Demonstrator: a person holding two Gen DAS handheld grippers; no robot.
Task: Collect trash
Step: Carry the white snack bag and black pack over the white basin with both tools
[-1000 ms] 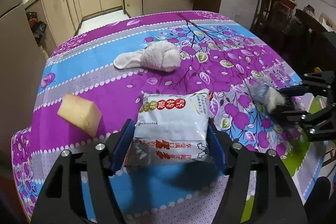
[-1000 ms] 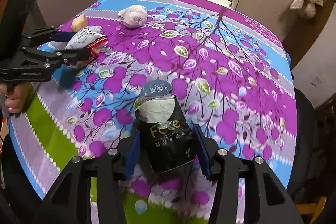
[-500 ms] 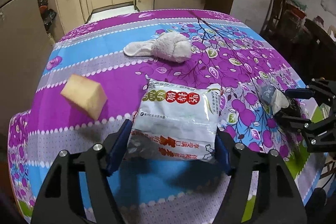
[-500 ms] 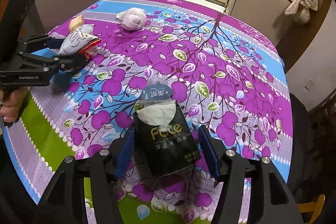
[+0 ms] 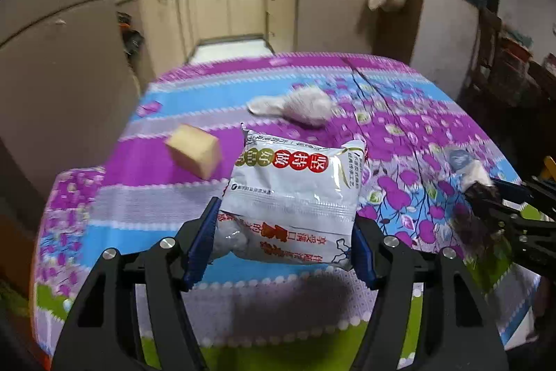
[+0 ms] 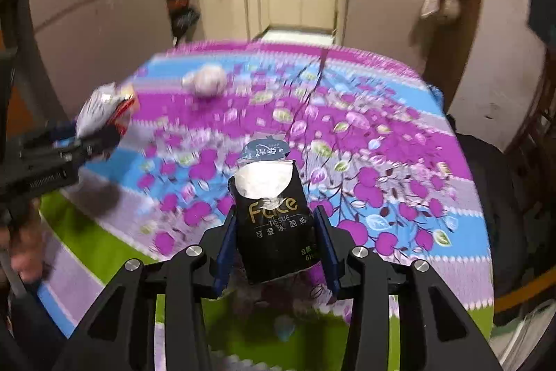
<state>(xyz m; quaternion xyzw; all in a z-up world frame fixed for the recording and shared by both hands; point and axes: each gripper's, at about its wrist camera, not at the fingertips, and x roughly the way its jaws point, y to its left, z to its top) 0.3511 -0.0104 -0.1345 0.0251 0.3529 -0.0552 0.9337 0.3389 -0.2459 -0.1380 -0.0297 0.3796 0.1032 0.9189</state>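
My left fingers [image 5: 203,239] press their blue pads into both side edges of the white snack packet [image 5: 295,193], and the jaws are closing further on it; I grip it across its lower half so the crinkly film bulges between the pads rather than slipping, and the printed top stands free above the left gripper [image 5: 285,246]. My right fingers [image 6: 226,246] do the same to the black tissue pack [image 6: 274,225], clamped at its base and closing, with its torn white mouth and peeled flap pointing away from the right gripper [image 6: 276,249]. Both pieces of trash seem lifted clear of the floral tablecloth [image 5: 156,204], judging by the shadows beneath them. Beyond the packet, the left wrist view gives me what is left to collect: a tan sponge-like block [image 5: 194,151] just beside the packet's upper left corner and a crumpled pale cloth [image 5: 299,106] farther back. The right wrist view blurs the cloth and all but hides the block behind my left gripper, but it alone shows the person's hand [image 6: 21,252] on the left handle and the tablecloth's near green border. Neither view shows a bin.
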